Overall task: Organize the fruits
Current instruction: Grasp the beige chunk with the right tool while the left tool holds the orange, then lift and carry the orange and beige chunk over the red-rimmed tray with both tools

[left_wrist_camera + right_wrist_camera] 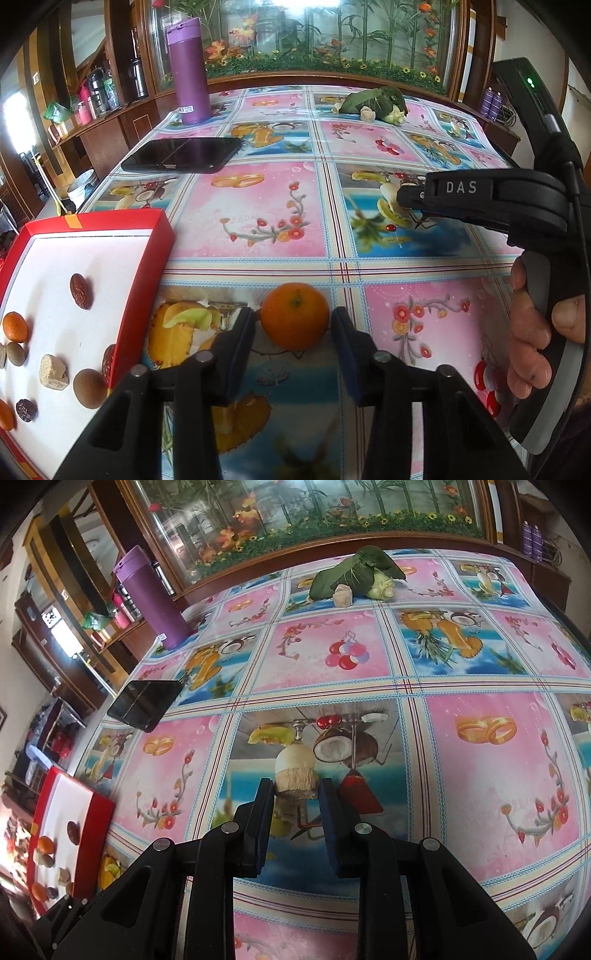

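A small orange [294,315] lies on the patterned tablecloth. My left gripper [293,326] is open with its fingers on either side of the orange, a small gap showing on each side. A red box with a white floor [55,314] stands to the left and holds small oranges, red dates, brown nuts and a tan cube; it also shows in the right wrist view [70,812]. My right gripper [296,801] is open and empty above the cloth; it shows in the left wrist view [406,194] at the right, held in a hand.
A black phone [183,155] and a purple flask [188,70] stand at the back left. A leafy vegetable with a tan cube [354,574] lies at the far edge. A glass-fronted cabinet [314,33] rises behind the table.
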A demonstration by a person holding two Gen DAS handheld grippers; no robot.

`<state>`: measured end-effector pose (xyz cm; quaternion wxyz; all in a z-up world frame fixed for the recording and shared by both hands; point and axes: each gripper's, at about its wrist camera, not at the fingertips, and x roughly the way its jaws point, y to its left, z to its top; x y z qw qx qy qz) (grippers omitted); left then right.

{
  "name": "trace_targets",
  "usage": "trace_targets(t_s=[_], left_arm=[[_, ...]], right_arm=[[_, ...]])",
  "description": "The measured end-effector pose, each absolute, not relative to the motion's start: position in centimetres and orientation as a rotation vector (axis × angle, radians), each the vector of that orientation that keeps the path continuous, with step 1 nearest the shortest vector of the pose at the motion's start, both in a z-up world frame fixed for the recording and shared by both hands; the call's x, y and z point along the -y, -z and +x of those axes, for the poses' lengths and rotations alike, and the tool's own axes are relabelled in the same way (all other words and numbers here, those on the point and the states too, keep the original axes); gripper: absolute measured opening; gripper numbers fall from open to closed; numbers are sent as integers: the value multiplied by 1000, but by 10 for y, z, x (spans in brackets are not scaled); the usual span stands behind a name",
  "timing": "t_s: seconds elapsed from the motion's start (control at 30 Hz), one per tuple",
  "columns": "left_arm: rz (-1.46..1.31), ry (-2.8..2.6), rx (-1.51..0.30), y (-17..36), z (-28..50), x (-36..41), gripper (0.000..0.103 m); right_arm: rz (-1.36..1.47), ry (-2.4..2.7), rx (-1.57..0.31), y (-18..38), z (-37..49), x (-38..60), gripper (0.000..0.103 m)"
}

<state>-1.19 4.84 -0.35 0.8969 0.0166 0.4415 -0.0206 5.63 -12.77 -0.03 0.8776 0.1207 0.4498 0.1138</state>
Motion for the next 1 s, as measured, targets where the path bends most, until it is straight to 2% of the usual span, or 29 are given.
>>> trace_targets(t_s=[0.07, 0.37, 0.57, 0.77, 1.0], left_arm=[[20, 47, -916, 3, -12, -50, 38], [-35, 72, -905, -8, -28, -58, 38], [-55, 99, -843, -35, -56, -76, 37], [-55, 59, -748, -62, -88, -117, 37], [-100, -58, -728, -61, -112, -189, 37]], right_arm=[[248, -231, -935, 0, 52, 129, 24], [237, -210, -921, 0, 16, 147, 24], [298, -202, -937, -1, -11, 160, 24], [342, -235, -921, -4, -41, 149, 24], [359, -379, -887, -25, -59, 96, 24]])
